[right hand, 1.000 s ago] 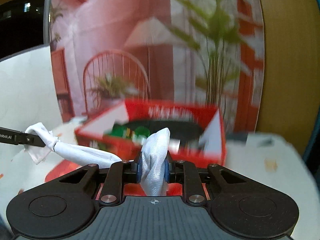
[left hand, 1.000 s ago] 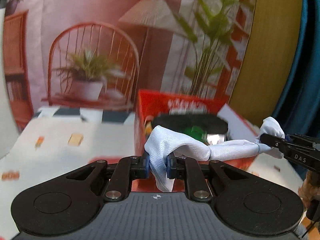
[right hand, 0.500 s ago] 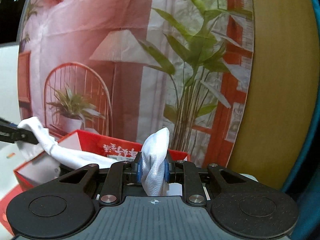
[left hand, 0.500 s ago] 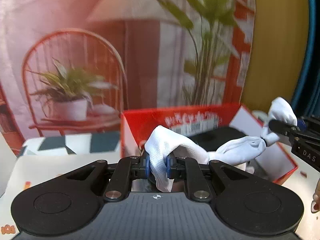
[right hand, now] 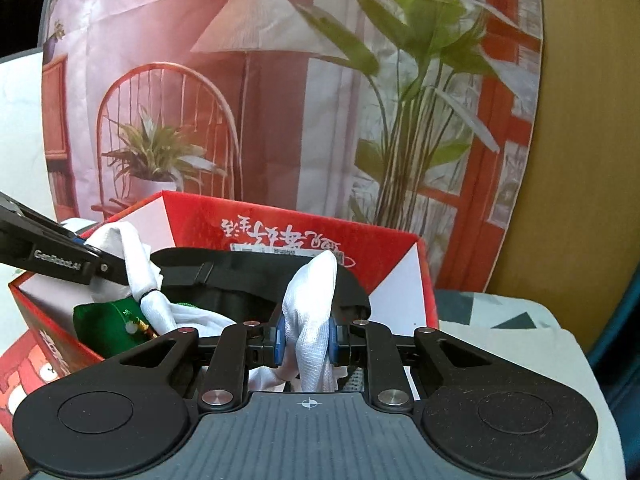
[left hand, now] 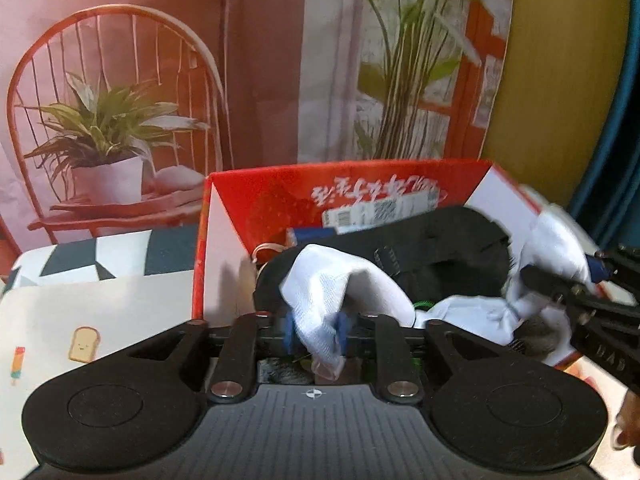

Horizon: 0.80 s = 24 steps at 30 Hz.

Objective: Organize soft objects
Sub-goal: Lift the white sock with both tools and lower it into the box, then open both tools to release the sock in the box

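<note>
Your left claw (left hand: 316, 326) has just been easing its jaws apart, with one end of the white cloth (left hand: 332, 292) bunched between the blue pads (left hand: 289, 330); the fabric fills the gap and touches both pads, so you are holding it, only loosely. Your right claw (right hand: 306, 340) has also just been opening a little, and the cloth's other end (right hand: 312, 320) stands up between its pads, likewise gripped. Between your two claws the cloth sags down into the red cardboard box (left hand: 360, 188), which lies directly ahead of and beneath both sets of fingers. Under the cloth, inside the box, sits a black padded item (right hand: 256, 268). A green soft item (right hand: 104, 320) lies just left of your right claw. A printed backdrop (right hand: 260, 100) hangs behind the box.
</note>
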Each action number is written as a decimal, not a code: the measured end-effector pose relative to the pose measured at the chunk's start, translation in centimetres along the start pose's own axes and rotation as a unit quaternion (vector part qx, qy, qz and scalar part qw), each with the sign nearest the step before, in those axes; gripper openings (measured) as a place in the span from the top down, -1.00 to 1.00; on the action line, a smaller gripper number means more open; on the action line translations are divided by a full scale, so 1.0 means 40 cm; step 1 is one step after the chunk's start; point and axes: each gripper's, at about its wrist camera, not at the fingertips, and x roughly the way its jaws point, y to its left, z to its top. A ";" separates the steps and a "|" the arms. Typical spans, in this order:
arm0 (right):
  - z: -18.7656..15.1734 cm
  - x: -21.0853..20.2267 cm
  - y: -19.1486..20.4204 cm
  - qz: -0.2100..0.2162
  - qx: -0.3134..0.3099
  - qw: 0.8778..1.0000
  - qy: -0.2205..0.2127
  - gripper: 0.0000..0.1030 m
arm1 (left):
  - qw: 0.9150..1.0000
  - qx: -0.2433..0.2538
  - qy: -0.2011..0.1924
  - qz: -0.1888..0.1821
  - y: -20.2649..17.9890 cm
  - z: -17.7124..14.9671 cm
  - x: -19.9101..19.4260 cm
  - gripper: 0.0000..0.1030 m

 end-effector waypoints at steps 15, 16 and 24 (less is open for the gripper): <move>0.047 -0.128 -0.008 -0.004 0.045 0.998 -0.050 -0.99 | 0.996 -0.040 -0.076 0.015 0.012 0.008 -0.191 -1.00; 0.051 -0.141 -0.005 0.004 0.046 0.998 -0.053 -0.99 | 0.996 -0.038 -0.076 0.017 0.007 0.006 -0.204 -1.00; 0.089 -0.239 0.015 0.023 0.077 0.995 -0.057 -0.99 | 0.993 -0.051 -0.093 0.059 -0.027 -0.025 -0.341 -1.00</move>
